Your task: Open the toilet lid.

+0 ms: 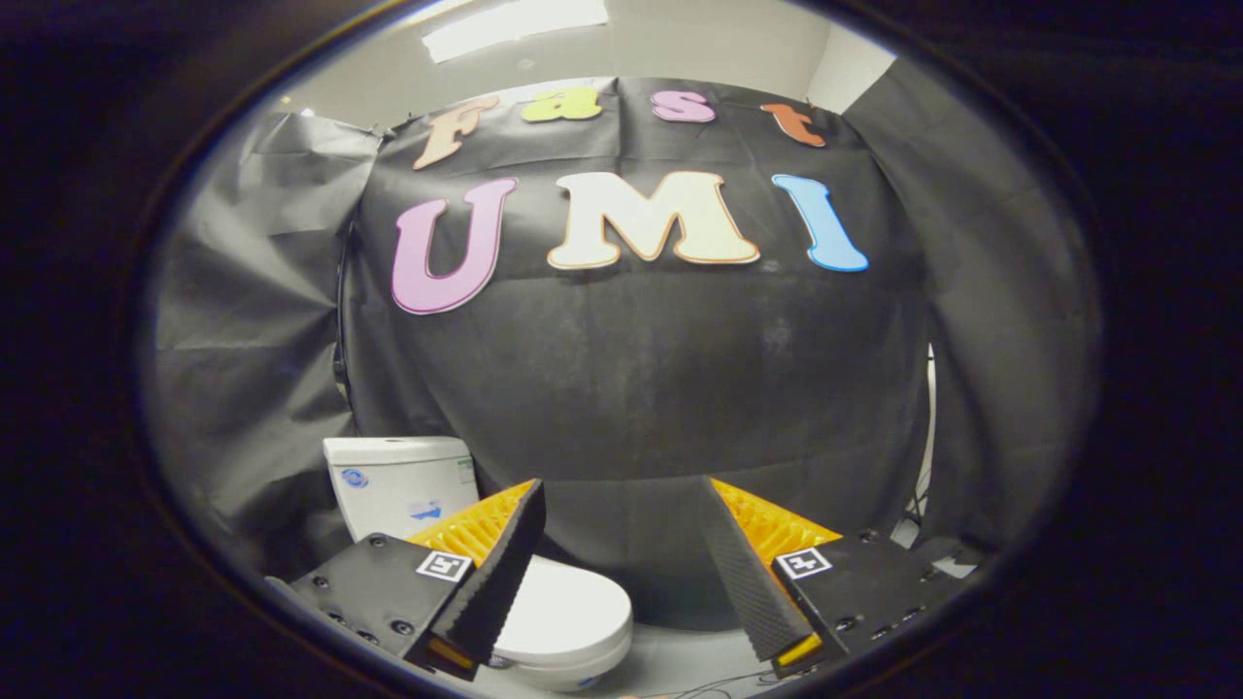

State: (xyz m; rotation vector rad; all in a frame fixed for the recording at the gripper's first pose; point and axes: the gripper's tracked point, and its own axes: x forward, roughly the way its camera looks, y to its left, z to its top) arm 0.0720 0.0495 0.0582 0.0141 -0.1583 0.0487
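Observation:
A white toilet stands below and left of my fingers, against the black cloth wall. Its lid (568, 612) lies flat and closed over the bowl, partly hidden behind my left finger (500, 568). The white tank (398, 481) rises behind it, beyond the left finger. My gripper (621, 505) hovers above the toilet with its jaws wide apart and nothing between them. The right finger (743, 573) hangs over the floor to the right of the bowl.
Black cloth (631, 388) drapes the booth's back and sides. A pale floor (680, 660) runs beside the toilet, with thin cables lying on it near the bowl's front. A white stand and cables show at the right edge of the cloth (923, 485).

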